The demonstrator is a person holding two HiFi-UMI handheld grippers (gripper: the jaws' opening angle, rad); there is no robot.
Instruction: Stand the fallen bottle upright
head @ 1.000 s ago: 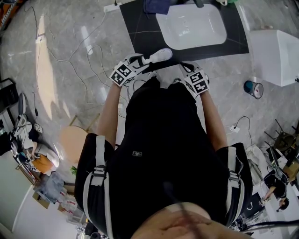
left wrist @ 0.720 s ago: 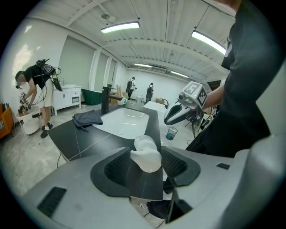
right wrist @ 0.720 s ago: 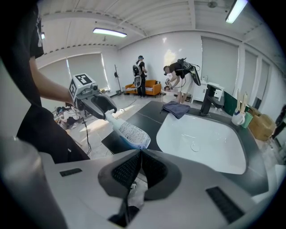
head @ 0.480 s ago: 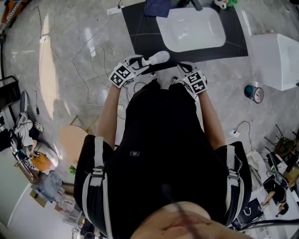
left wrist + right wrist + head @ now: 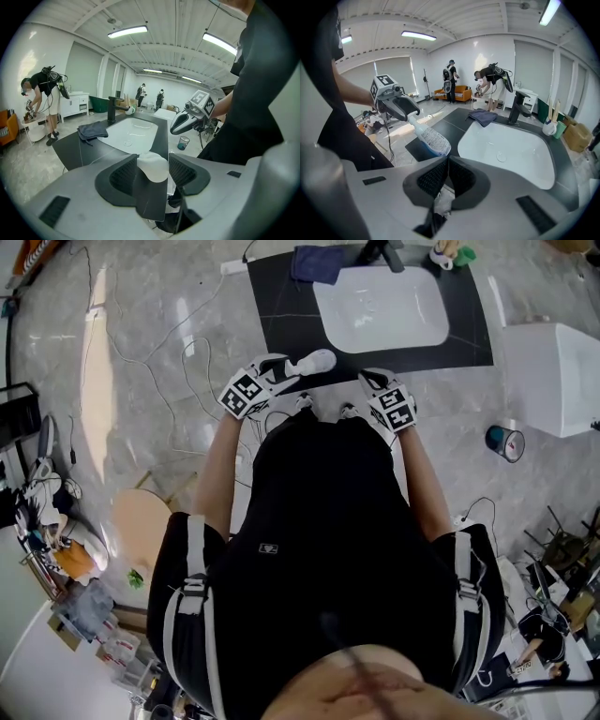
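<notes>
A white plastic bottle point(image 5: 314, 361) with a printed label is held off the black counter point(image 5: 281, 310), lying tilted rather than upright. My left gripper point(image 5: 292, 367) is shut on it. In the left gripper view the bottle's rounded white end point(image 5: 153, 168) fills the gap between the pads. In the right gripper view the bottle point(image 5: 432, 137) slants down from the left gripper point(image 5: 396, 107) toward me. My right gripper point(image 5: 446, 159) hovers at the counter's near edge beside the white sink point(image 5: 506, 150), pads together, holding nothing.
A black faucet point(image 5: 516, 107) stands behind the sink and a dark blue cloth point(image 5: 483, 116) lies on the counter's far left corner. A white cabinet point(image 5: 553, 371) and a blue cup point(image 5: 506, 442) sit at the right. Cables trail over the floor. People work in the background.
My left gripper has risen a little with the bottle still in it. The right gripper has stayed about where it was.
</notes>
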